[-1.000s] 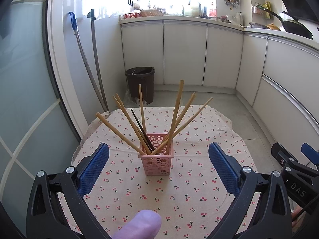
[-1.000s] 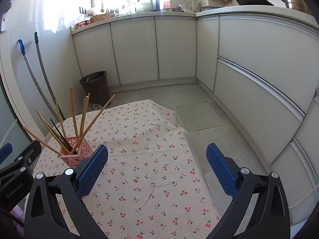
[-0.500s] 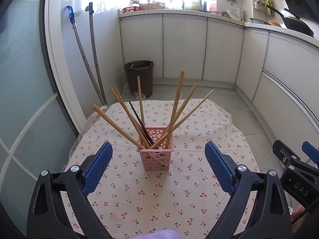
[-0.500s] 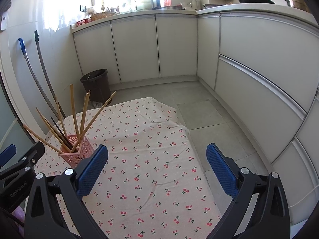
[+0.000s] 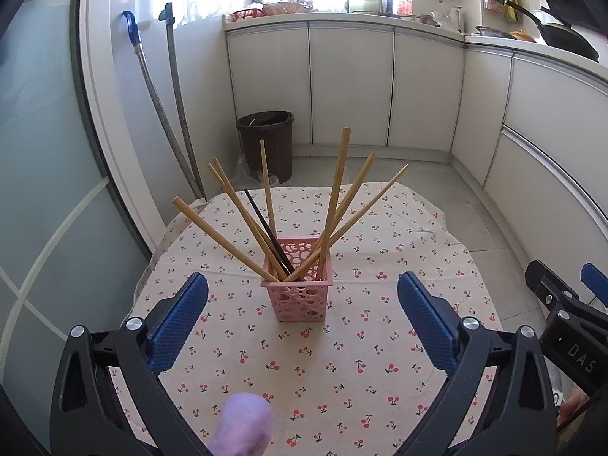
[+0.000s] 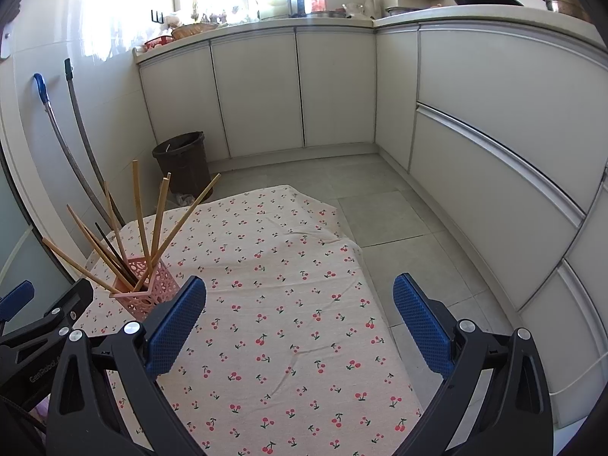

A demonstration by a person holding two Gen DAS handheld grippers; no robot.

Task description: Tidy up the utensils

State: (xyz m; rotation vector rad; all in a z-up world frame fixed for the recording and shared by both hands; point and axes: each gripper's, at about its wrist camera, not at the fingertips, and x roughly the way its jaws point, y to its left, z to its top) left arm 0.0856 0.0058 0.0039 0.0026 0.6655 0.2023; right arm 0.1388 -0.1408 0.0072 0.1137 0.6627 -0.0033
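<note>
Several wooden chopsticks [image 5: 334,197] and one dark chopstick [image 5: 266,228] stand fanned out in a small pink perforated plastic basket [image 5: 298,296], which sits on the cherry-print cloth covering the desk [image 5: 342,380]. No loose utensil shows on the cloth in either view, so the sorting looks finished or nearly so. The left gripper [image 5: 302,323] points straight at the basket, its blue-padded fingers [image 5: 178,323] spread wide and holding nothing; the basket lies just ahead of them and centred between them. The right gripper [image 6: 300,326] also has its fingers wide apart and empty, aimed at bare cloth, with the basket well off to its left. The left one is therefore the nearer. The sticks' long axes lean outward in every direction, so any further grasp would likely need to come from above, along one stick.
</note>
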